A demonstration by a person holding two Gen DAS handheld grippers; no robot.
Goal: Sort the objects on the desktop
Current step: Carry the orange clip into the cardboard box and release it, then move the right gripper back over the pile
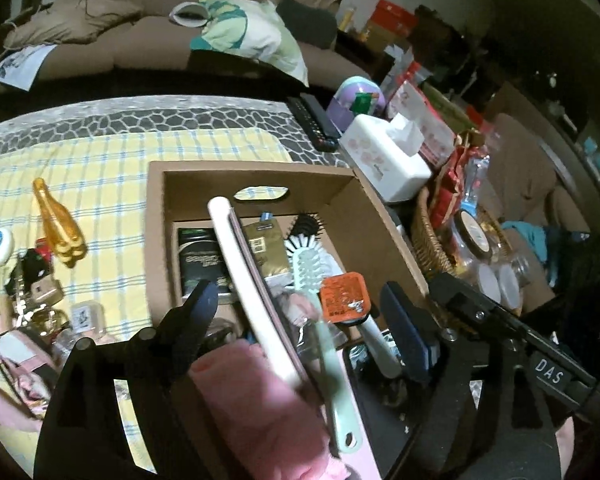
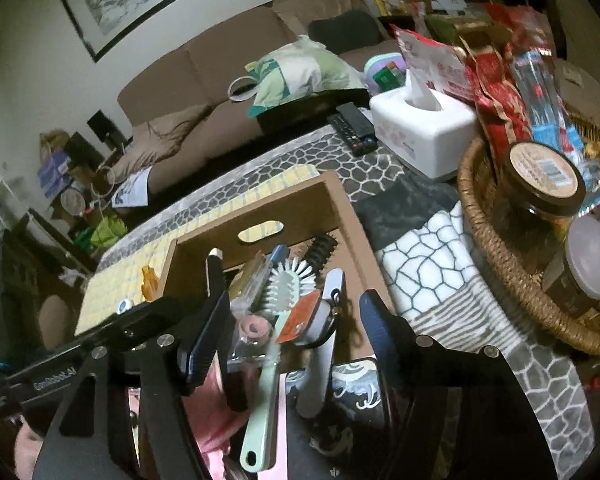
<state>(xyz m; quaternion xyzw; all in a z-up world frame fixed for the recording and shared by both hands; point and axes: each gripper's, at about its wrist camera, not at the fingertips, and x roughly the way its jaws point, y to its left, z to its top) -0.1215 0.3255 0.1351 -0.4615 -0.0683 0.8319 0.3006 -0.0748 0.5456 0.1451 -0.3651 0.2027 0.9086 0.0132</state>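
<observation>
Left wrist view: the cardboard box [image 1: 256,216] fills the centre of the frame, on a yellow checked cloth [image 1: 100,168] over the surface.
Step in hand: judged as a drop into the box; a long white-and-pink flat item [image 1: 252,288] leans across it, lower centre.
Left tool [image 1: 300,308]: fingers stand well apart, nothing pressed between the pads; the flat item and a mint hairbrush [image 1: 316,280] lie in the gap below.
Right wrist view: the same box sits at centre, with the hairbrush, an orange-lidded sauce cup [image 2: 300,316] and a white-handled brush [image 2: 320,320] inside.
Right tool [image 2: 288,328]: fingers apart, clamped on nothing.
Still unsorted: a gold bottle [image 1: 56,224] and small items at the left edge of the left view.
Next move: probably withdraw the left tool and reach for the gold bottle, clearing the box wall.
</observation>
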